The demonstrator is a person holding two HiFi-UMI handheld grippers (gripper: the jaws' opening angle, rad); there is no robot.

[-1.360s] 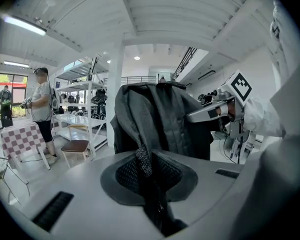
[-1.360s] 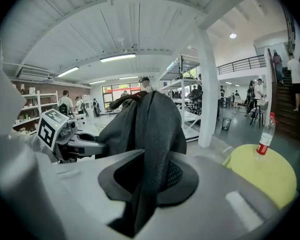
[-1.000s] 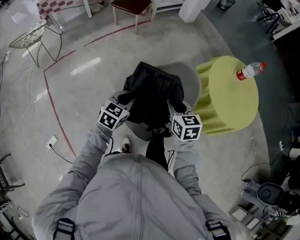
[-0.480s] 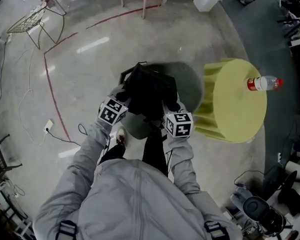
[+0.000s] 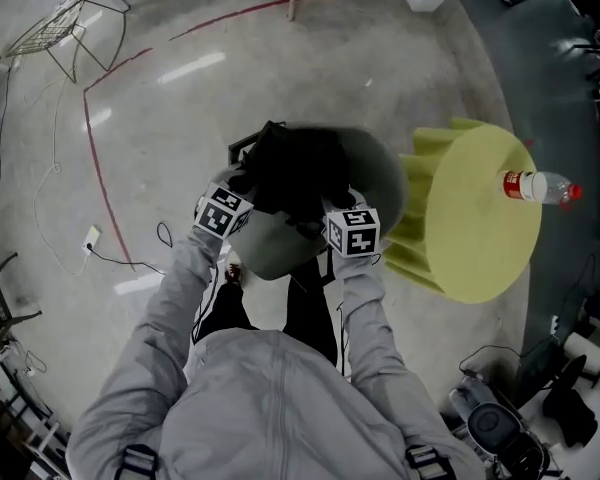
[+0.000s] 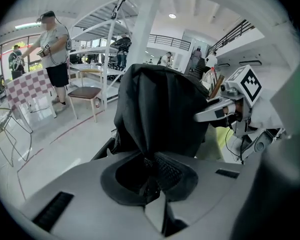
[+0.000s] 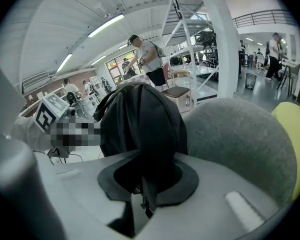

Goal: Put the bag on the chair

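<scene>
A black bag (image 5: 300, 173) hangs between my two grippers, low over the round grey chair (image 5: 385, 183). My left gripper (image 5: 248, 186) is shut on the bag's left side and my right gripper (image 5: 332, 203) on its right side. In the left gripper view the bag's cloth (image 6: 160, 109) is pinched in the jaws of the left gripper (image 6: 151, 176), and the right gripper (image 6: 225, 110) shows beyond it. In the right gripper view a fold of the bag (image 7: 140, 119) is clamped in the right gripper (image 7: 145, 189), with the grey chair's cushion (image 7: 235, 134) just to its right.
A yellow-green round table (image 5: 480, 218) with a plastic bottle (image 5: 535, 185) lying on it stands right of the chair. A wire chair (image 5: 50, 28) is at the far left. A floor socket and cable (image 5: 90, 238) lie to the left. People stand near a red-seated chair (image 6: 85, 93).
Both grippers have come down with the bag, closer to the grey chair's seat. The grip on the bag is unchanged.
</scene>
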